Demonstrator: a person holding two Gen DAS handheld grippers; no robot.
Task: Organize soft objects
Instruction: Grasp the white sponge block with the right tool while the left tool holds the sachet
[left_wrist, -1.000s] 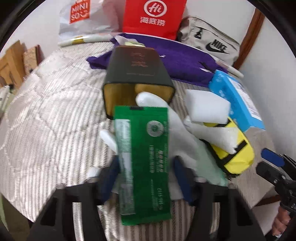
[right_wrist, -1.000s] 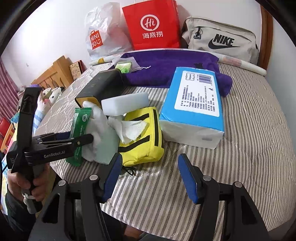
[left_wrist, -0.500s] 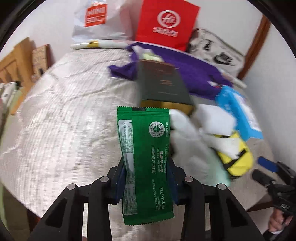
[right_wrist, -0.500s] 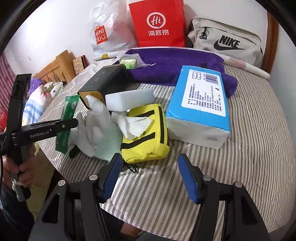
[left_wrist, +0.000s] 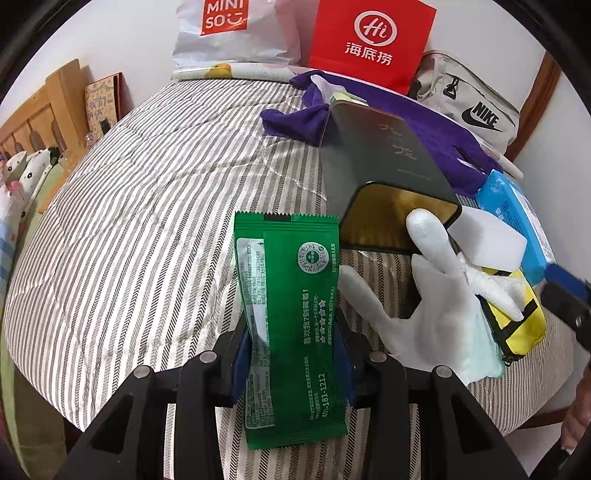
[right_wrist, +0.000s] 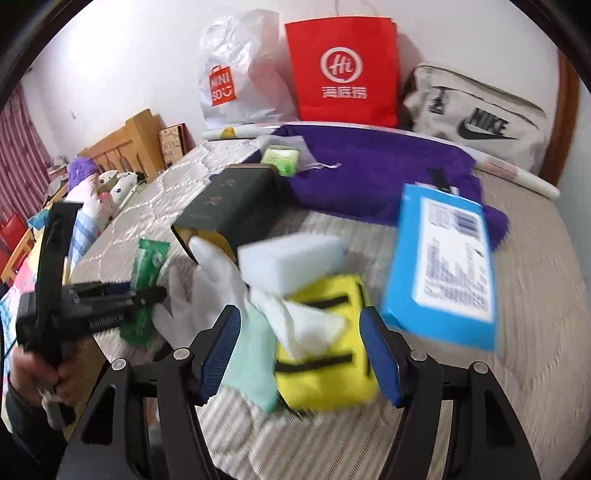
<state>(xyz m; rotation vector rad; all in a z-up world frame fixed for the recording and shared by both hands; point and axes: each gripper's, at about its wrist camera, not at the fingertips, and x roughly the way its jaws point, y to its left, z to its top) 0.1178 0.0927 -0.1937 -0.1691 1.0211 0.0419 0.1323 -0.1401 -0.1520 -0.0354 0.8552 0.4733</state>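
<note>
Fingers (left_wrist: 242, 354) of our left gripper (left_wrist: 291, 354) pinch a green packet (left_wrist: 288, 317), now lifted off the white glove (left_wrist: 436, 310) at three o'clock, over the bed (left_wrist: 140, 206). From the right wrist, our right gripper (right_wrist: 299, 354), fingers wide and empty, has closed in on the yellow pouch (right_wrist: 325, 369) at twelve o'clock, likely next.

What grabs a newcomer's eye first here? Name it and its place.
The flat green foil packet, clamped upright in the left gripper over the striped bed. Next, the bright red paper bag against the back wall, and the yellow fabric pouch before the open right gripper.
</note>
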